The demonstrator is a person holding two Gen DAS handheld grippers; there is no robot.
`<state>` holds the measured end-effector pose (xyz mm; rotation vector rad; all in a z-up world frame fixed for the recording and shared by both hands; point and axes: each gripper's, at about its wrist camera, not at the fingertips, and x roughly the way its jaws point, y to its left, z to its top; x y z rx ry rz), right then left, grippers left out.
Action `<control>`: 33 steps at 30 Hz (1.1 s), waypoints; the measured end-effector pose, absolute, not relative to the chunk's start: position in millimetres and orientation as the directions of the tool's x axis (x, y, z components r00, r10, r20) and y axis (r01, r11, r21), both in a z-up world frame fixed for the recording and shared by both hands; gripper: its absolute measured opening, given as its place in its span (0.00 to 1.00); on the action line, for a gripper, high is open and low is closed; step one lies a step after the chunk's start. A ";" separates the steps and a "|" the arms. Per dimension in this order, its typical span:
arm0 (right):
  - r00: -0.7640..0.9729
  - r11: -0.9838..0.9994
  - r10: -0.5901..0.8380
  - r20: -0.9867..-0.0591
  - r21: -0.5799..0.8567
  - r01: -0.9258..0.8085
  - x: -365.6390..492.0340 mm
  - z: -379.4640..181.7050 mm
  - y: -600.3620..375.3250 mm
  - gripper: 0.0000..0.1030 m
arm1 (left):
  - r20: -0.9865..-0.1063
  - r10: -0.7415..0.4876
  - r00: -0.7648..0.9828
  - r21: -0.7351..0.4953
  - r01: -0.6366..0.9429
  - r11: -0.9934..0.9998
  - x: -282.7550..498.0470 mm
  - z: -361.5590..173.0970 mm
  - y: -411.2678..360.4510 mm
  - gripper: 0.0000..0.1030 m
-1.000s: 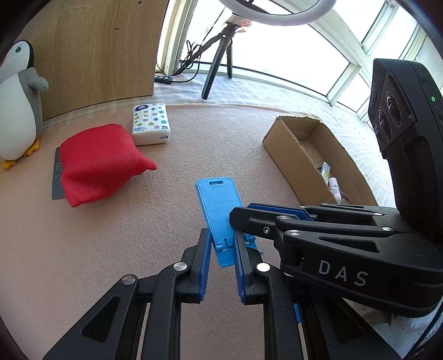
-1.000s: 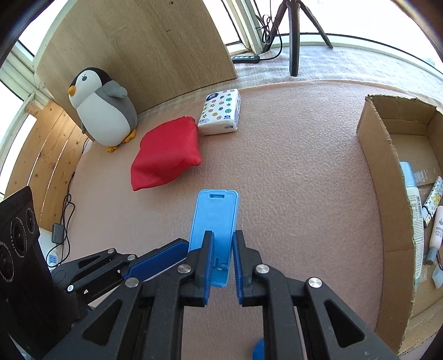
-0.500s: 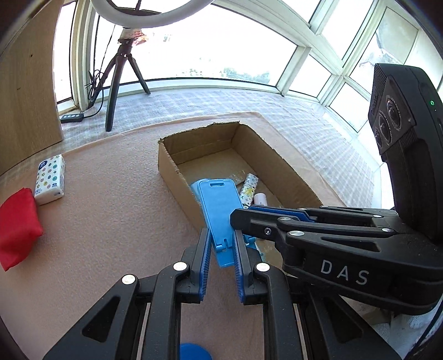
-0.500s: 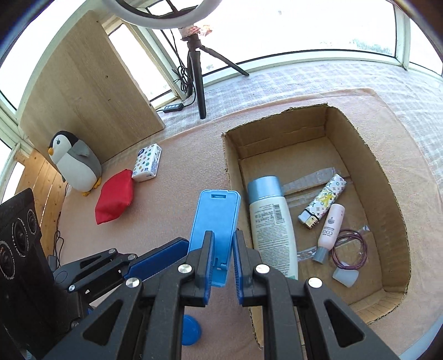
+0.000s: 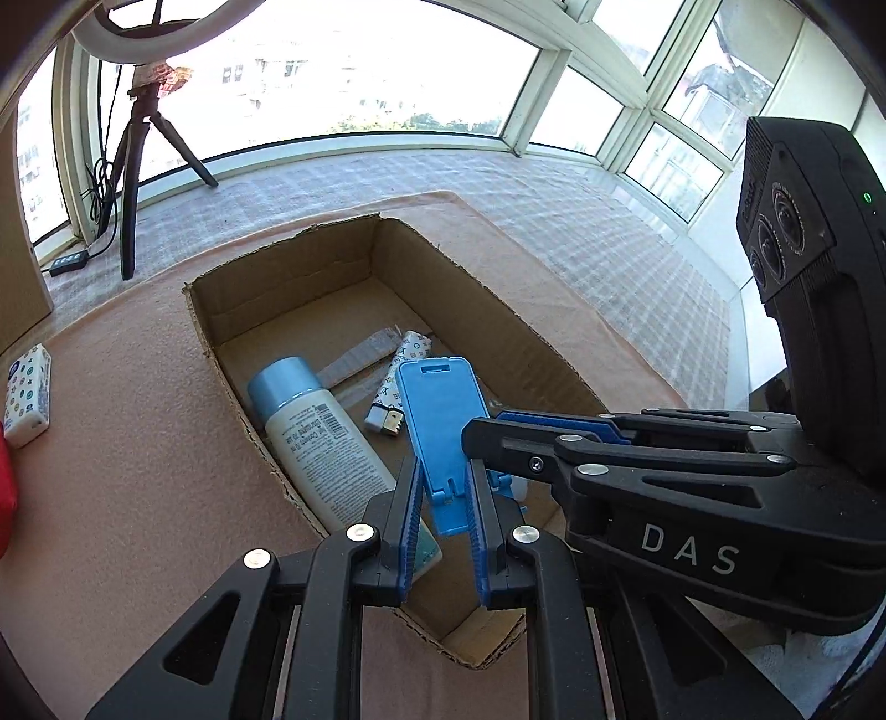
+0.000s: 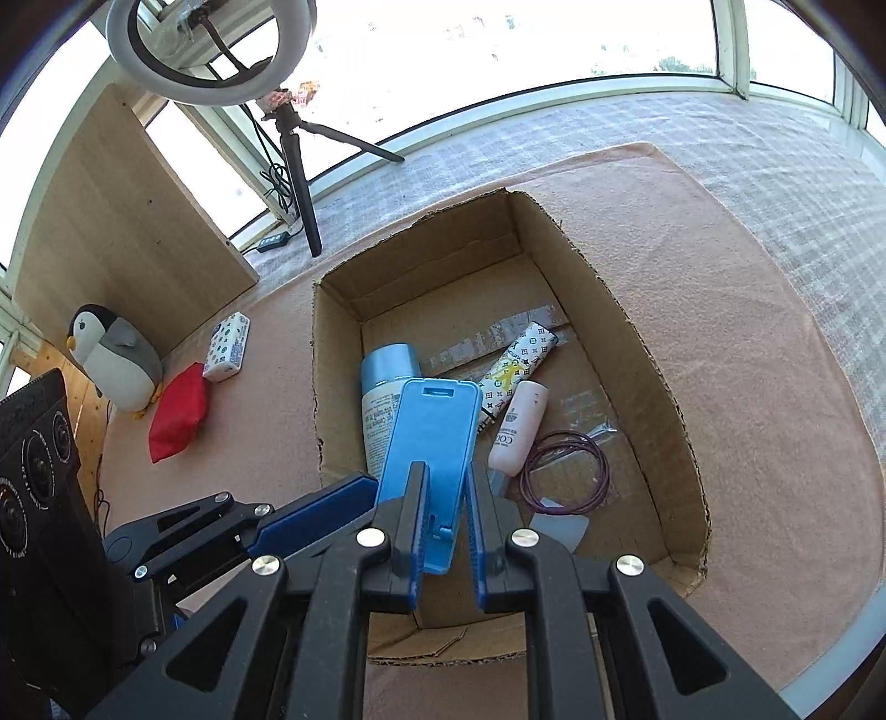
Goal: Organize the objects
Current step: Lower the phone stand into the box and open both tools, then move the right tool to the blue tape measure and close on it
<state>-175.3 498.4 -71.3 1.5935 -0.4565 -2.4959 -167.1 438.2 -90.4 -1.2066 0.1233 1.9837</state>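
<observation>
Both the left hand-held gripper [image 5: 440, 507] and the right hand-held gripper [image 6: 446, 518] are clamped on the flat blue plastic phone stand [image 6: 432, 443], held above the open brown cardboard box [image 6: 653, 354]. Inside lie a white bottle with a blue cap [image 5: 315, 437], a pink tube [image 6: 518, 423] and purple hair ties [image 6: 567, 471].

Pretty sure I'm in a sunroom at home turned filming corner: curved windows [image 5: 387, 83] all round, pink rug [image 6: 720, 310], ring light [image 6: 210, 50] on a tripod [image 6: 299, 183], plush penguin [image 6: 111, 360] by the wooden panel [image 6: 127, 232].
</observation>
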 end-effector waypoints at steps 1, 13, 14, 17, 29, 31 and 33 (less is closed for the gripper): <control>-0.428 -0.943 -0.282 -0.859 0.330 -0.040 -175.6 -71.5 498.6 0.13 | -0.787 0.573 -0.229 -0.300 -0.669 -0.680 -166.9 -90.8 438.7 0.16; -0.464 -0.959 -0.226 -0.857 0.279 -0.048 -167.2 -66.7 489.3 0.25 | -0.796 0.546 -0.263 -0.276 -0.645 -0.713 -168.0 -82.9 405.2 0.29; -0.466 -0.959 -0.225 -0.855 0.279 -0.048 -166.1 -65.3 487.6 0.25 | -0.795 0.545 -0.268 -0.276 -0.640 -0.717 -168.1 -81.6 398.9 0.29; -0.474 -0.961 -0.223 -0.852 0.272 -0.038 -161.4 -60.5 479.1 0.25 | -0.795 0.537 -0.281 -0.275 -0.623 -0.733 -169.3 -78.7 376.2 0.29; -0.486 -0.968 -0.241 -0.840 0.247 0.053 -125.0 -44.0 424.0 0.39 | -0.821 0.479 -0.310 -0.286 -0.504 -0.815 -168.9 -94.6 256.7 0.36; -0.480 -0.968 -0.247 -0.841 0.241 0.077 -117.5 -44.0 412.4 0.44 | -0.827 0.471 -0.305 -0.285 -0.495 -0.821 -163.8 -99.3 243.5 0.41; -0.470 -0.967 -0.254 -0.845 0.235 0.099 -109.9 -45.3 400.7 0.46 | -0.834 0.463 -0.298 -0.280 -0.496 -0.822 -156.7 -104.6 234.2 0.46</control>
